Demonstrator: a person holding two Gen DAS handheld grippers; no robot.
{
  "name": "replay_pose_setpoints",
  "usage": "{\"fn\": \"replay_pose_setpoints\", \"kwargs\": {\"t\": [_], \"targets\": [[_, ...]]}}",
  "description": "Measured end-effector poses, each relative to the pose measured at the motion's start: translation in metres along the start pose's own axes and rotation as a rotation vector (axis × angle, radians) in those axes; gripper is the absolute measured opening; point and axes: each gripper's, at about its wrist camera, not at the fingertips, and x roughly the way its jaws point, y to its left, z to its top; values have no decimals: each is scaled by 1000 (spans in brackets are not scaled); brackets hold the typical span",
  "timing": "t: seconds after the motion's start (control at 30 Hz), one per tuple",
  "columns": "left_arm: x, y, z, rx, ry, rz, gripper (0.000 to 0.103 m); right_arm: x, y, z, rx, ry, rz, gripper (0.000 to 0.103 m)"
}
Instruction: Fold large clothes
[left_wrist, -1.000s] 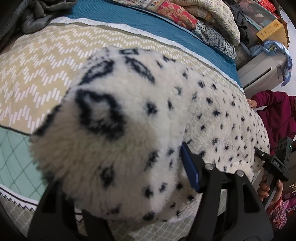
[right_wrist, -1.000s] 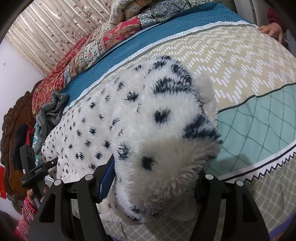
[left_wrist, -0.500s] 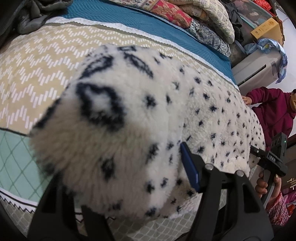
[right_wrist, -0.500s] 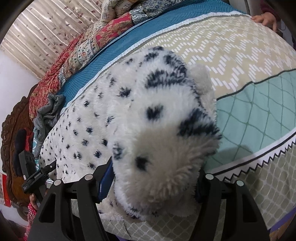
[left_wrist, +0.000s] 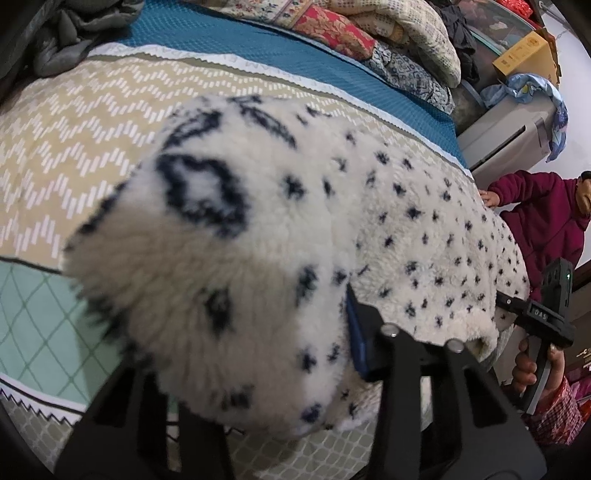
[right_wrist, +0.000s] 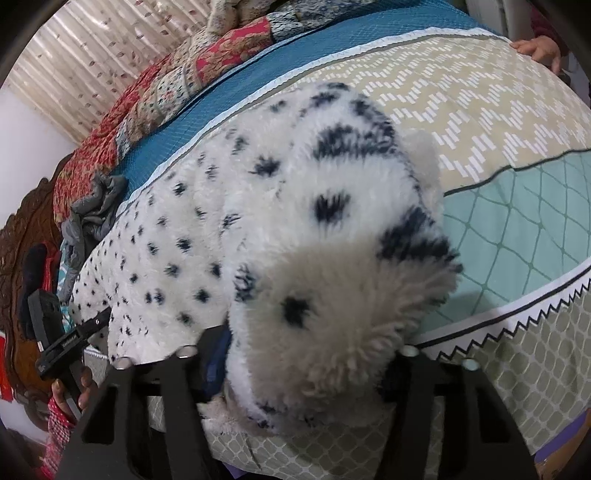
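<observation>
Fleece garment (left_wrist: 406, 236), white pile with dark blue specks and a bolder blue pattern near its ends, lies on the patterned bedspread (left_wrist: 74, 140) along the near edge of the bed, its long axis running across from one hand to the other. At its left end the left gripper (left_wrist: 258, 350) has a thick bunched corner between its jaws, which have just been closing; the blue pad on one finger presses into the pile, the other finger is buried under it, so the corner looks pinched rather than loosely straddled. From there the cloth stretches flat toward the far end, where the right gripper (right_wrist: 306, 365) has likewise just been closing on the other bunched corner, fleece filling the gap between its fingers. Each hand sits right at its own end, neither nearer the middle. Both corners are on the near side, so the fold, I judge, calls for carrying them together away from the person, over the garment's width.
</observation>
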Motion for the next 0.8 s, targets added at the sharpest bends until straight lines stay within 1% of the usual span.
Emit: {"fn": "replay_pose_setpoints", "kwargs": {"t": [0.03, 0.17, 0.3, 0.4, 0.47, 0.5, 0.57, 0.7, 0.77, 0.8], "targets": [[-1, -2, 0, 5, -2, -2, 34, -1, 3, 0, -18, 0, 5, 36], [-1, -3, 0, 15, -3, 3, 32, 0, 19, -2, -103, -13, -47, 36], [-1, -2, 1, 7, 4, 3, 33, 3, 16, -3, -98, -12, -49, 36], [1, -1, 2, -4, 17, 11, 38, 3, 11, -1, -67, -18, -41, 45], [1, -3, 3, -4, 21, 17, 41, 3, 10, -3, -61, -19, -44, 47], [2, -3, 3, -3, 23, 22, 45, 3, 11, -2, -63, -20, -46, 48], [4, -5, 3, -5, 31, 29, 47, 3, 13, -3, -72, -23, -48, 50], [5, -7, 3, 4, 22, 38, 46, 5, 10, -3, -61, -13, -33, 50], [4, -7, 2, 7, 16, 33, 40, 6, 10, -3, -62, -6, -27, 49], [4, -8, 1, 11, 14, 33, 38, 5, 10, -3, -70, -5, -26, 43]]}}
